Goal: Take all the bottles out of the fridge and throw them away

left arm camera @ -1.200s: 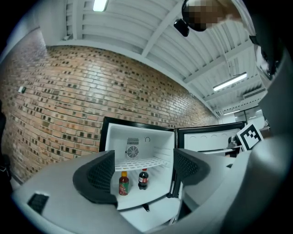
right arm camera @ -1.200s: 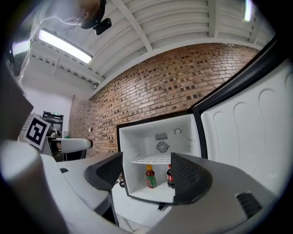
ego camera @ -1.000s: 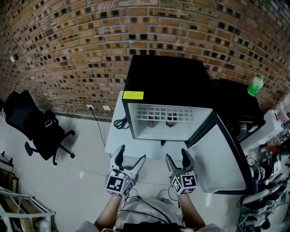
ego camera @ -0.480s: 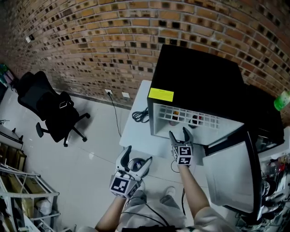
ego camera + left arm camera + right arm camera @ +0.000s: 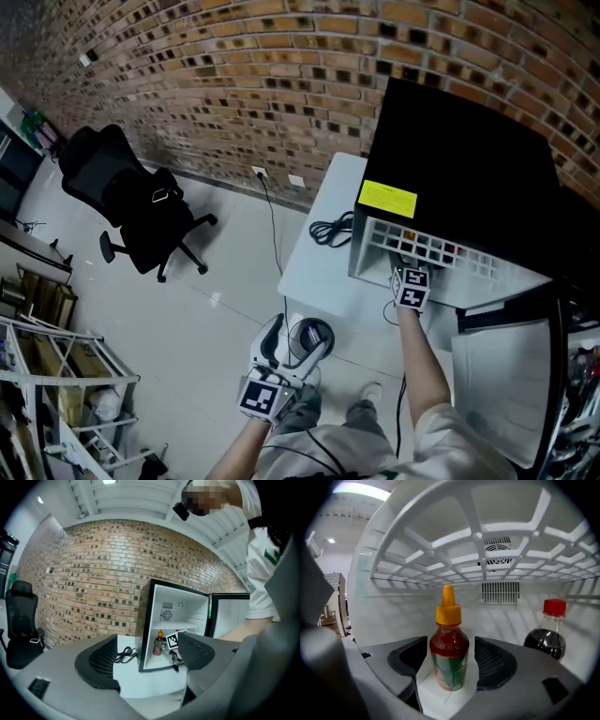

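Note:
The black mini fridge (image 5: pixel 469 159) stands open on a white table (image 5: pixel 314 277). My right gripper (image 5: pixel 407 274) reaches in under the wire shelf. In the right gripper view a red sauce bottle (image 5: pixel 449 653) with a yellow cap stands upright between the jaws of my right gripper (image 5: pixel 450 662). The jaws have just been closing, but narrow gaps remain on both sides, so it is open. A dark cola bottle (image 5: pixel 547 632) with a red cap stands further right. My left gripper (image 5: pixel 300 336) hangs open and empty over the floor. From there I see the fridge (image 5: pixel 176 620) and the sauce bottle (image 5: pixel 159 643).
The fridge door (image 5: pixel 511 375) stands open at the right. A coiled black cable (image 5: pixel 330 230) lies on the table. A black office chair (image 5: pixel 141 202) stands at the left by the brick wall. A metal rack (image 5: pixel 56 394) fills the lower left. A small round object (image 5: pixel 313 335) sits on the floor under my left gripper.
My right gripper has gone forward from in front of the fridge into it, under the shelf. The left gripper has dropped back and lower, towards the floor.

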Demonstrator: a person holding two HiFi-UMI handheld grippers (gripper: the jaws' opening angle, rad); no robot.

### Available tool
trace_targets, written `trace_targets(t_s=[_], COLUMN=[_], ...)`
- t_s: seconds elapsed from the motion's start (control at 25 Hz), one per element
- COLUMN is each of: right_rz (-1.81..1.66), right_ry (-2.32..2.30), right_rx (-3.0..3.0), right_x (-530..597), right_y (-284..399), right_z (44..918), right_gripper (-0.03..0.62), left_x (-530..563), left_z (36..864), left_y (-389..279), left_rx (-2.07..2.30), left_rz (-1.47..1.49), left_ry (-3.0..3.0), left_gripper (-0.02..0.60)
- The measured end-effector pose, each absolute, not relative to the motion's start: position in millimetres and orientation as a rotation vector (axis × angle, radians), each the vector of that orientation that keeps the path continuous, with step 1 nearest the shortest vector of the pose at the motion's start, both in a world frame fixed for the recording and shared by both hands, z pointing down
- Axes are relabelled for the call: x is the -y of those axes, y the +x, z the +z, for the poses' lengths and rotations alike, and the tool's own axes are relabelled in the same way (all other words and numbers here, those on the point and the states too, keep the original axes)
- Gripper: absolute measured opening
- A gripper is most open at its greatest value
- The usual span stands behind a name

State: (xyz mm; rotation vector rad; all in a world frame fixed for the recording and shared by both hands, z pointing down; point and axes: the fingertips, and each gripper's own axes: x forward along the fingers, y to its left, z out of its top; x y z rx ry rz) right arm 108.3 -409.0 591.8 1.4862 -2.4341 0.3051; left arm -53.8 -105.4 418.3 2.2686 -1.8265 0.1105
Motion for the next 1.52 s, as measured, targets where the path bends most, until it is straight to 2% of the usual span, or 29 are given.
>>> trace_targets(t_s=[0.08,0.2,0.4,0.76,1.52], right_rz=[0.310,0.308,0.317,0.380,0.203], right_ry=[1.486,1.439,1.384,1.398,1.578], right_rx=[2.430,2.433,2.404,2.436,2.615], right_x=[413,414,392,286,85], right_y=[107,101,110,138,270], right_z=[594,598,606,590,388], right_gripper=[0.334,0.290,0.287,0.284,0.285], left_x=[99,97,103,94,70], left_z=[427,426,409,398,391], left_y=[-60,-58,-42,-14,66], left_rx=[1.834,1.815,1.759,1.673,1.491], left_rz=[0.146,0.151,0.070,0.028,0.023], left_ry=[2.273,2.287,2.321,2.445,2.654], left_gripper=[0.390,0.390,0.390,0.390,0.390])
